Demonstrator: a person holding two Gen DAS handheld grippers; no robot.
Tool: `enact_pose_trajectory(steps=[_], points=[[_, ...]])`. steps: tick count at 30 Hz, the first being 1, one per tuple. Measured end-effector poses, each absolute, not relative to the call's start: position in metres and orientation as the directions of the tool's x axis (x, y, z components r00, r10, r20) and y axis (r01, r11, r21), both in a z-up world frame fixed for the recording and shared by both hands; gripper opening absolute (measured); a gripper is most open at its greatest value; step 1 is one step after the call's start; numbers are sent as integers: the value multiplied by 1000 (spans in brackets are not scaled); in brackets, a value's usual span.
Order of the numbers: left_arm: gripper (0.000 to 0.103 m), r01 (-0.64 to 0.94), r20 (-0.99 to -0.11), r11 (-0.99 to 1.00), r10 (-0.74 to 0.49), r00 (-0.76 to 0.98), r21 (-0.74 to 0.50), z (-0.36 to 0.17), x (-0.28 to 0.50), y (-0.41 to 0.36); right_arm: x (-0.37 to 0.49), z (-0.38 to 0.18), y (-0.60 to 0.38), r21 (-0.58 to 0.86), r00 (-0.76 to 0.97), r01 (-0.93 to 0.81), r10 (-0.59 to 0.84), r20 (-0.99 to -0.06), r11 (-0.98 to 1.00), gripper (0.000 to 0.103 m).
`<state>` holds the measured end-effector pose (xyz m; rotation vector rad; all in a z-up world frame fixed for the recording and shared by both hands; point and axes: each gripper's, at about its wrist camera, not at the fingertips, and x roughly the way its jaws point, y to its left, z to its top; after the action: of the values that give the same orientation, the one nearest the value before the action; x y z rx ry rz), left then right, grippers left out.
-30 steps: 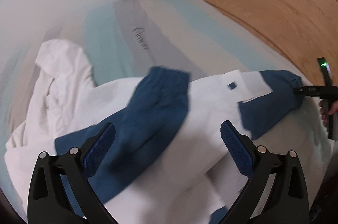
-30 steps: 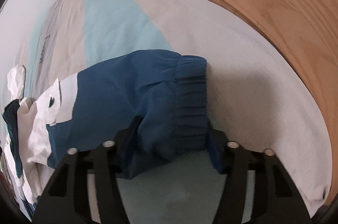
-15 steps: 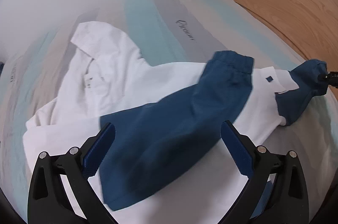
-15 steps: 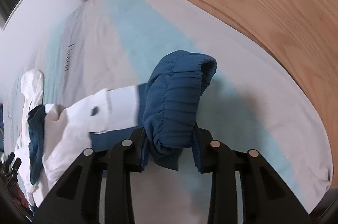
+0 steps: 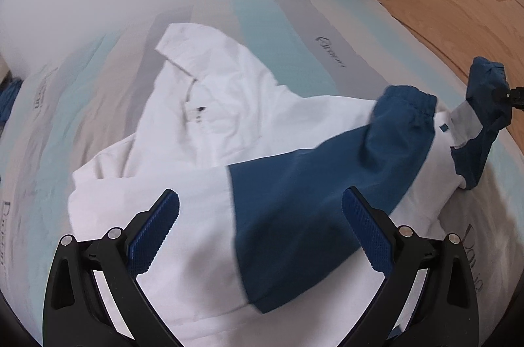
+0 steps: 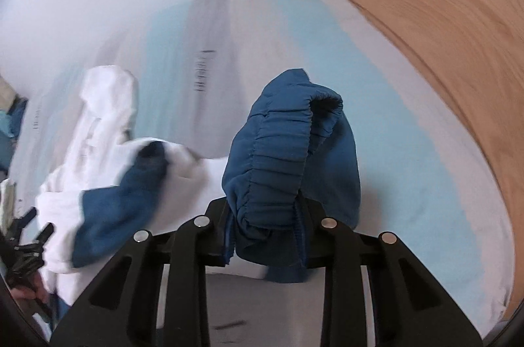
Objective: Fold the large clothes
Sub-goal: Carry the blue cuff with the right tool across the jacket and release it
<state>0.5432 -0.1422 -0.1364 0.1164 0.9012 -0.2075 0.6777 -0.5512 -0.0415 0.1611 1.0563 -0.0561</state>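
Jacket sleeve raised for the inward fold

The jacket point(image 5: 229, 130) lies spread on the bed point(image 5: 294, 29). The right tool point(image 6: 267, 235) is closing on its blue cuff point(image 6: 288, 150) (pads already gripping). The left tool point(image 5: 262, 232) hovers above, fingers apart, empty.
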Motion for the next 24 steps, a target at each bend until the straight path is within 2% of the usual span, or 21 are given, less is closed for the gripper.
enact_pose_trajectory(steps=[12,24], points=[[97,132,-816,991,-99,569,-29,-142,548,-42,689,-26,-376,211,517,-40,201,-832,977,27],[97,73,-812,997,-38,583,5,-126,542,74,685,-33,-172,239,447,-228,319,-836,944,27]])
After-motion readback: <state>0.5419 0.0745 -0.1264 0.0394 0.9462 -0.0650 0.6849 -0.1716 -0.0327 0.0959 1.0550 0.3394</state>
